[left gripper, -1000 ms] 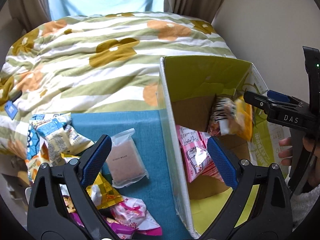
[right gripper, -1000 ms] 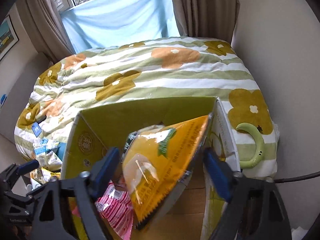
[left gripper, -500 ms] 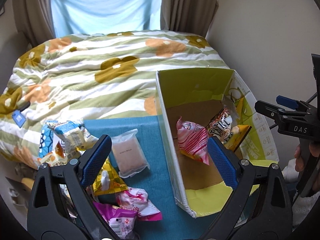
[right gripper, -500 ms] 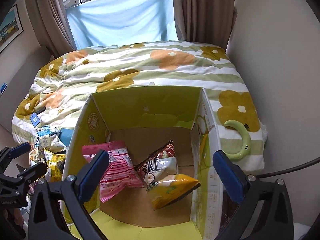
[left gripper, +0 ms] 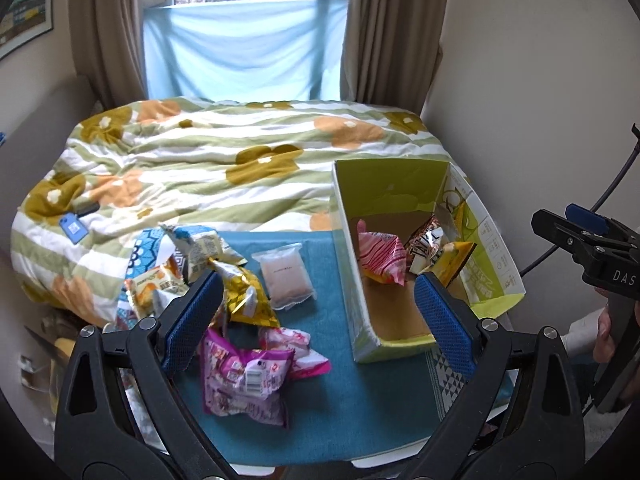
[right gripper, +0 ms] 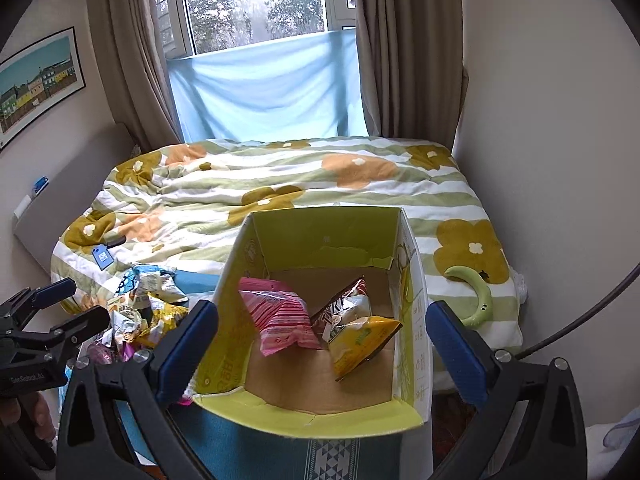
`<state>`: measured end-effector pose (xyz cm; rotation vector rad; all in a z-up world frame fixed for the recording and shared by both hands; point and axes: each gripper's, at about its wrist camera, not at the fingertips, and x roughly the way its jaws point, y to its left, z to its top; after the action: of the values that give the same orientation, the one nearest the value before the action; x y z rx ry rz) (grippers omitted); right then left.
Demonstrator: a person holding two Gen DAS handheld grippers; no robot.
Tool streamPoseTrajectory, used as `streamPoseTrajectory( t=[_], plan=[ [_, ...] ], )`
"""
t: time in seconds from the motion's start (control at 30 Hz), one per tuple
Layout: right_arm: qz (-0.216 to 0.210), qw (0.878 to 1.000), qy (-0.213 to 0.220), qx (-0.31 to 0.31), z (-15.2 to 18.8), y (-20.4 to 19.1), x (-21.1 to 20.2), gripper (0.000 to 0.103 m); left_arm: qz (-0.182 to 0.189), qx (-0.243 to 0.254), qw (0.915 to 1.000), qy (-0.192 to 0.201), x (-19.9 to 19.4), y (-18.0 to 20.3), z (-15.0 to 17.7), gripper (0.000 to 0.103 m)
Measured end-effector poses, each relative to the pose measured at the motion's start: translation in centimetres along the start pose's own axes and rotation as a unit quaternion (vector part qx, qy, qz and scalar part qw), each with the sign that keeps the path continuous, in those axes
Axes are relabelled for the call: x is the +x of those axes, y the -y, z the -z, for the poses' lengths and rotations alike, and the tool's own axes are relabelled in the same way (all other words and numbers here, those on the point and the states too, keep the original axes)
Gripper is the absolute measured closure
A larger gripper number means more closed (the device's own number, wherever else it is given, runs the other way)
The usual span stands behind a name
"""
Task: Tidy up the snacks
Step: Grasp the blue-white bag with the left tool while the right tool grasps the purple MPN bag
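Both grippers had pulled back and up — left gripper (left gripper: 316, 312) and right gripper (right gripper: 320, 344) gaped empty. Beyond the right jaws, the cardboard box (right gripper: 320, 236) held three crinkly packets (right gripper: 280, 316); loose glossy snacks (left gripper: 240, 376) lay between the left jaws.

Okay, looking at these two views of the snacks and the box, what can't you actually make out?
- Snack pile: left wrist view, packets overlap and the left tool's finger covers some, so no count.
- Brown packet in the cardboard box: right wrist view, its name hidden behind the yellow packet.
- Wall picture: cut off by the frame's edge.
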<state>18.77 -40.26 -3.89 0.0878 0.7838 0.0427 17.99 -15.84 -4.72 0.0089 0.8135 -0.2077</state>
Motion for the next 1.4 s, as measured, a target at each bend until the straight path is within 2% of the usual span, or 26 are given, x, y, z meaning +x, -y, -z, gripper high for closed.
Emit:
streamPoseTrajectory(
  t=[0.17,0.37,0.67,0.8,1.03,1.17,1.3,1.4],
  plan=[
    [-0.031,0.999,0.019,0.000,1.9,-2.3,-2.7,0.000,-0.037,-0.024,0.9990,0.007,-4.3,-2.8,3.8,0.007],
    [-0.074,0.997,0.023,-0.012,4.6,-6.2,-4.1,0.000,-0.072,-0.060,0.9956,0.009,-7.9,-7.3,7.7,0.007],
    [-0.106,0.994,0.003,-0.020,8.1,-12.7,-3.2,0.000,-0.069,-0.091,0.9935,-0.005,-9.6,-16.5,11.8,0.007],
    [-0.106,0.994,-0.016,-0.001,9.8,-15.2,-1.5,0.000,-0.056,-0.096,0.9930,-0.039,-8.4,-21.3,13.5,0.007],
    [-0.088,0.992,-0.078,0.049,13.0,-18.8,2.6,0.000,-0.020,-0.122,0.9877,-0.096,-4.7,-27.8,16.7,0.007],
    [-0.073,0.990,-0.102,0.066,14.6,-20.5,4.7,0.000,0.016,-0.140,0.9809,-0.134,-1.6,-29.8,18.7,0.007],
    [-0.055,0.988,-0.123,0.073,16.2,-21.9,7.2,0.000,0.045,-0.137,0.9748,-0.170,1.6,-30.3,20.4,0.007],
    [-0.047,0.986,-0.138,0.084,17.2,-22.6,9.0,0.000,0.049,-0.124,0.9738,-0.184,3.4,-29.9,20.8,0.007]
  ],
)
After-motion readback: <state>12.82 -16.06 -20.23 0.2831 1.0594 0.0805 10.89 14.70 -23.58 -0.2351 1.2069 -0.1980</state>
